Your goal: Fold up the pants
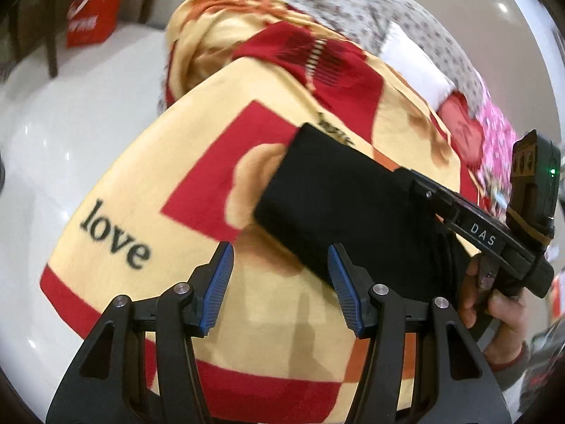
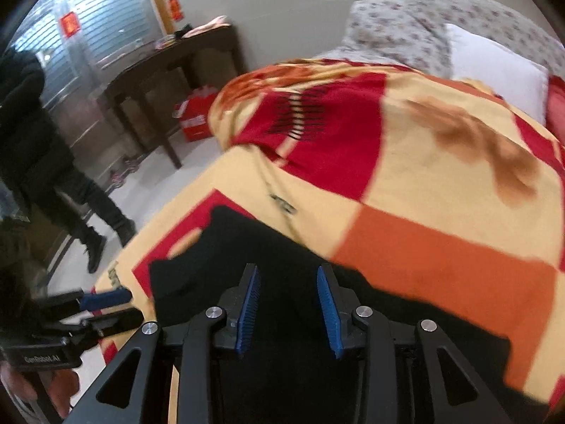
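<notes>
The black pants (image 1: 339, 198) lie folded into a compact rectangle on a yellow and red blanket (image 1: 148, 190) that covers the bed. My left gripper (image 1: 280, 265) is open and empty, just above the blanket at the near left edge of the pants. My right gripper (image 2: 289, 282) is open, directly over the black pants (image 2: 282, 247), with nothing between its fingers. In the left wrist view the right gripper's body (image 1: 494, 236) reaches in from the right over the pants. The left gripper (image 2: 106, 304) shows at the lower left of the right wrist view.
Floral bedding (image 2: 406, 24) and a white pillow (image 2: 501, 70) lie at the bed's far end. A dark wooden table (image 2: 169, 70), a red bag (image 2: 197, 116) and a standing person in black (image 2: 42, 162) are on the floor to the left.
</notes>
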{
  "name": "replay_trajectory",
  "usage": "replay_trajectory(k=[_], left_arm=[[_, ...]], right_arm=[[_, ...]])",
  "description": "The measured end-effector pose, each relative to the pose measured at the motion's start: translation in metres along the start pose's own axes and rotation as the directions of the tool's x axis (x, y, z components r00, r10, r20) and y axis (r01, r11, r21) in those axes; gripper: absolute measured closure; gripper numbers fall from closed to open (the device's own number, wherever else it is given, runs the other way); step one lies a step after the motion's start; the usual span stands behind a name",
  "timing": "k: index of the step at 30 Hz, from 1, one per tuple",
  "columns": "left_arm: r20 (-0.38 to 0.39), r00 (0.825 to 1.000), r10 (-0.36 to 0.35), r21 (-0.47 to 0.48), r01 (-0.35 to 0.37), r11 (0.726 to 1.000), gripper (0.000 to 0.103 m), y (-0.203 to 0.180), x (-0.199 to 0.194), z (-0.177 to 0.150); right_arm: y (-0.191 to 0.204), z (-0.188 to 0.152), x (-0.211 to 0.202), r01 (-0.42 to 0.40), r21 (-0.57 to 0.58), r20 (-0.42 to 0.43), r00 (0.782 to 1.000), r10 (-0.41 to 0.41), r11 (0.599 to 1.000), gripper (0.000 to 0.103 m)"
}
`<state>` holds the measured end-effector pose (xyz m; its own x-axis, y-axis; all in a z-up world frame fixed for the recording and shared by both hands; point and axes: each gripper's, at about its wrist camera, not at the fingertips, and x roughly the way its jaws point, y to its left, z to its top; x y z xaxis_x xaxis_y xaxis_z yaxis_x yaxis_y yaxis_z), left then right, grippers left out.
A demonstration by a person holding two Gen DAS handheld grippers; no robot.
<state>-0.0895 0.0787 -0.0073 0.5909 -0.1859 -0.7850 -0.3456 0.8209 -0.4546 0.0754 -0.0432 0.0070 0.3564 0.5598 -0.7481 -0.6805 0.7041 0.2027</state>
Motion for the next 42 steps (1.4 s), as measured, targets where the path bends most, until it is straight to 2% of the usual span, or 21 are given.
replay_trajectory(k=[3,10,22,28,33,39,42], left_arm=[[-0.017,0.999,-0.039,-0.038,0.038,0.999,0.046,0.001,0.006,-0.001],[-0.021,0.999,-0.037,-0.019,0.037,0.999,0.046,-0.015,0.018,0.0],[-0.003,1.0,-0.006,0.007,0.006,1.0,0.038,-0.024,0.026,0.003],[0.0,1.0,0.019,0.015,-0.019,1.0,0.038,-0.025,0.025,0.002],[0.0,0.999,0.052,-0.017,-0.052,0.999,0.038,-0.02,0.022,0.001],[-0.053,0.994,0.098,0.092,-0.093,0.991,0.028,-0.044,0.033,0.004],[-0.063,0.993,0.102,0.109,-0.095,0.989,0.025,-0.048,0.038,0.008]], right_arm=[[0.009,0.013,0.016,-0.011,-0.051,-0.024,1.0,0.01,0.999,0.066],[0.017,0.024,0.044,-0.018,-0.121,-0.074,0.997,0.009,0.992,0.065],[0.019,0.026,0.061,-0.035,-0.13,-0.084,0.996,0.024,0.991,0.063],[0.019,0.027,0.066,-0.04,-0.129,-0.09,0.996,0.028,0.991,0.062],[0.019,0.027,0.067,-0.044,-0.133,-0.092,0.995,0.032,0.99,0.062],[0.015,0.029,0.072,-0.061,-0.123,-0.111,0.993,0.047,0.991,0.061],[0.013,0.03,0.074,-0.076,-0.117,-0.116,0.991,0.062,0.99,0.061]])
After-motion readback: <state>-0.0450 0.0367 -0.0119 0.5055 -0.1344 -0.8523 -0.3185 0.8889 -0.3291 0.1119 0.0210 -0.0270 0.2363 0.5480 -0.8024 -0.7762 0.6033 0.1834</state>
